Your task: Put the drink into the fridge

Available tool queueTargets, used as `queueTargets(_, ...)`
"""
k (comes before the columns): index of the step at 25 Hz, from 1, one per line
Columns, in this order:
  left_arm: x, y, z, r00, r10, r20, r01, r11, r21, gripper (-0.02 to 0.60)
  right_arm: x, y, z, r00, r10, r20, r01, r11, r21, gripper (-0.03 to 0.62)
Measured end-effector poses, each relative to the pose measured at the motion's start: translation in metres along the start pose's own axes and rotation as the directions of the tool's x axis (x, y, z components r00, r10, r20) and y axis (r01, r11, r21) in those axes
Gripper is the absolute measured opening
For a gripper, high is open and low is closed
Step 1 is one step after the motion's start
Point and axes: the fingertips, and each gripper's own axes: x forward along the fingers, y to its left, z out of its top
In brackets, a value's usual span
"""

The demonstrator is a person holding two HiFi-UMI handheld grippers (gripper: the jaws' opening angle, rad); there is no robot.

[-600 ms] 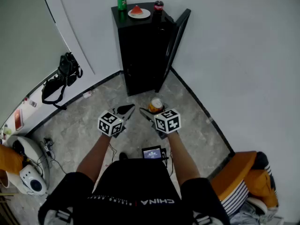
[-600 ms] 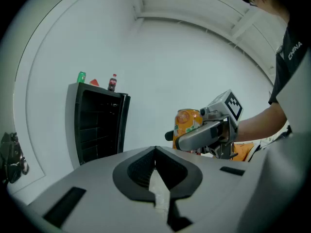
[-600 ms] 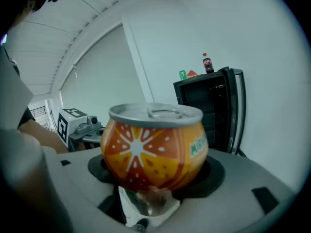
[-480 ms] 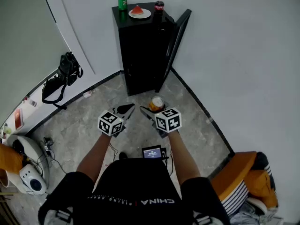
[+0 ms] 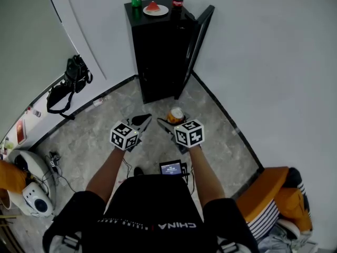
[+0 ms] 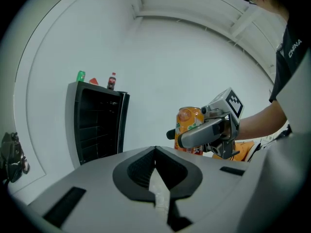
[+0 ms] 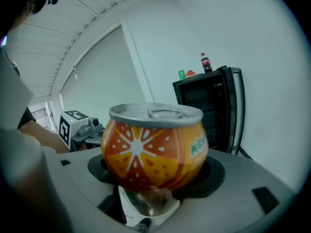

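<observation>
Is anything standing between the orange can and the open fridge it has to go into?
Nothing visible does. The right gripper holds the can facing the fridge, whose door stands open; only floor lies between them.

The orange drink can (image 7: 154, 147) stands upright, clamped between the right gripper's (image 5: 169, 121) jaws. The black fridge (image 5: 158, 51), its door (image 5: 196, 44) swung open, stands well ahead of it.

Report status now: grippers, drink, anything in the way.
Right gripper shut on orange can, upright. Left gripper shut, empty. Fridge ahead, door open, can not yet inside. Nothing seen blocking.
</observation>
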Motion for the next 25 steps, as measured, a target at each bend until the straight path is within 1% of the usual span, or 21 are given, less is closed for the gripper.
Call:
queueTargets(5, 0.001, -0.004, -0.006, 1.000, -0.006, -0.020, 0.006, 1.000, -0.008, 0.012, -0.003, -0.002, -0.008, 1.000, 0.008, -0.003, -0.008, 1.000, 0.020, 0.344)
queueTargets(14, 0.002, -0.001, -0.011, 0.999, 0.014, -0.032, -0.014, 1.000, -0.010, 0.012, -0.002, -0.007, -0.007, 1.000, 0.013, -0.007, -0.012, 1.000, 0.017, 0.344)
queueTargets(20, 0.004, 0.000, -0.014, 1.000, 0.003, -0.024, -0.004, 1.000, -0.030, 0.012, 0.001, -0.008, -0.015, 0.999, 0.025, -0.026, -0.025, 1.000, 0.018, 0.344)
queueTargets(25, 0.005, 0.000, -0.009, 1.000, 0.000, -0.004, -0.001, 0.999, -0.049, 0.012, -0.001, -0.012, -0.012, 0.999, 0.026, -0.021, -0.025, 1.000, 0.016, 0.344)
